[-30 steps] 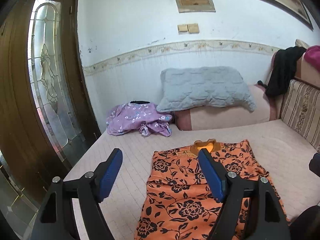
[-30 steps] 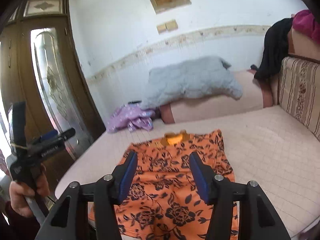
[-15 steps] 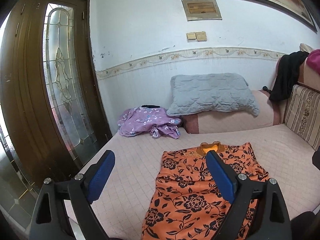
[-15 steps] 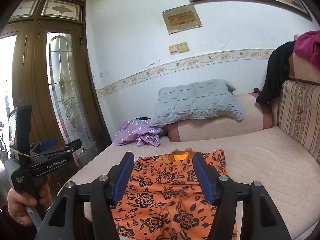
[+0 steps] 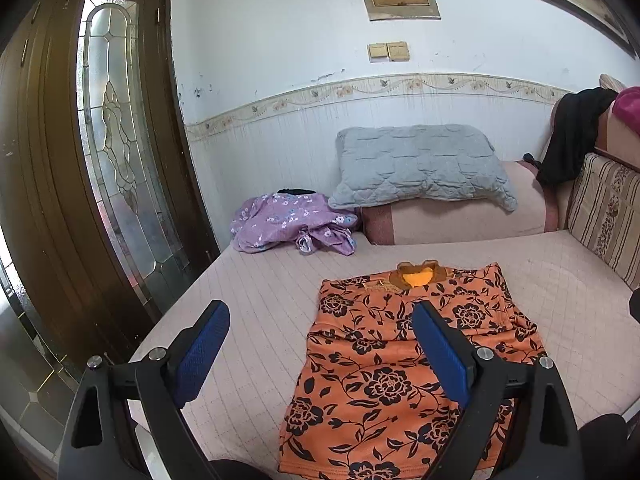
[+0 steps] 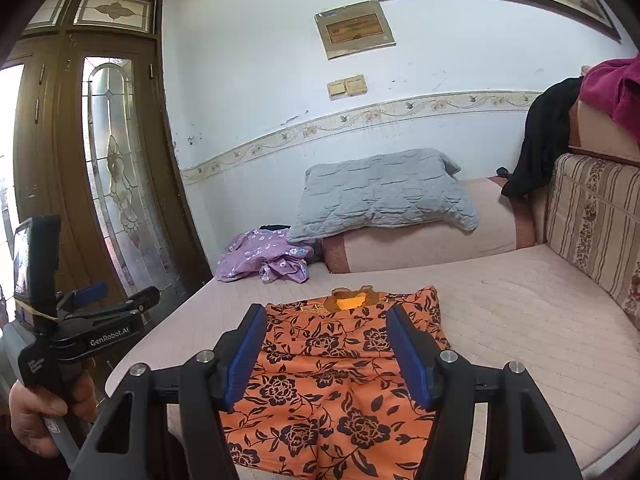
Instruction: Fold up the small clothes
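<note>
One orange floral dress (image 5: pixel 404 364) lies half-folded at six o'clock; the crumpled purple garment (image 5: pixel 292 228) at eleven waits; left gripper (image 5: pixel 320 354) and right gripper (image 6: pixel 326 354) gape wide, empty.

Both of your wrist cameras look forward and slightly down from the near edge of the bed (image 5: pixel 248 300), close above the orange floral garment (image 5: pixel 400 364). They share the garment, grey pillow (image 6: pixel 384 196) and glass-panelled door (image 6: pixel 116 172); your right view, further right, catches your left hand-held gripper (image 6: pixel 120 300).

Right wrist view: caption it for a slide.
Open right hand-held gripper above the orange floral garment spread on the bed.
</note>
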Motion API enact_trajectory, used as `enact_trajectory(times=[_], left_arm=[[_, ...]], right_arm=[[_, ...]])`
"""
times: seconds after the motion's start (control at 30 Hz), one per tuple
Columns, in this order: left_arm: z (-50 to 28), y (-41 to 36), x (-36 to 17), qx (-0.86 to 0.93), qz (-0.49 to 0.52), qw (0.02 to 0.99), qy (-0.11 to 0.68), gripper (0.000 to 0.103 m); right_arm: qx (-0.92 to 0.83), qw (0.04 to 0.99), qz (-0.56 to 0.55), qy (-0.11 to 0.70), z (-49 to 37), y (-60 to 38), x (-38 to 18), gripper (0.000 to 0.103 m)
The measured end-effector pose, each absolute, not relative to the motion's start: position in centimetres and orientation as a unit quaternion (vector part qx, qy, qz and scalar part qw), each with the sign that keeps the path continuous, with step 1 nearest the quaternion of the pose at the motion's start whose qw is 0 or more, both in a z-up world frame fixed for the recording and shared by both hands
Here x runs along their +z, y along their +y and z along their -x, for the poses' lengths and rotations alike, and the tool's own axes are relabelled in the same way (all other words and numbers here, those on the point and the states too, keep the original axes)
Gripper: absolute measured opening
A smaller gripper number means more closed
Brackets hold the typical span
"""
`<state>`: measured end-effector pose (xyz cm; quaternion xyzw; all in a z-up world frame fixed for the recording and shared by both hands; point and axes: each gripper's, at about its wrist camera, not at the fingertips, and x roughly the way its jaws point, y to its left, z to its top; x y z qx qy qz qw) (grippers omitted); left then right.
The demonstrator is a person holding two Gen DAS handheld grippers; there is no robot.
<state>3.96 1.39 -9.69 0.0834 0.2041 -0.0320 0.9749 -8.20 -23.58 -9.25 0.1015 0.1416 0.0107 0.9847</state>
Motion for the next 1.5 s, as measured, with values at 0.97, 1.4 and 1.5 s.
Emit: enact_trajectory(times=[0.97,1.4,1.5], left_arm=[[-5.7,3.4,-11.1,-0.018,-0.071,0.972,0.223,0.093],[-7.1,3.3,-13.3,-0.012,-0.079,0.965,0.249,0.093],[-8.3,3.6,-15.3,-0.014,-0.085,0.956,0.281,0.093]], right_arm=[[0.018,0.983,-0.085,0.16,6.7,-21.9,-9.9,0.066],[0.01,0.978,-0.089,0.189,5.6,-22.7,-11.8,0.066],[-0.002,0.974,-0.098,0.205,5.3,-23.9,-12.9,0.066]])
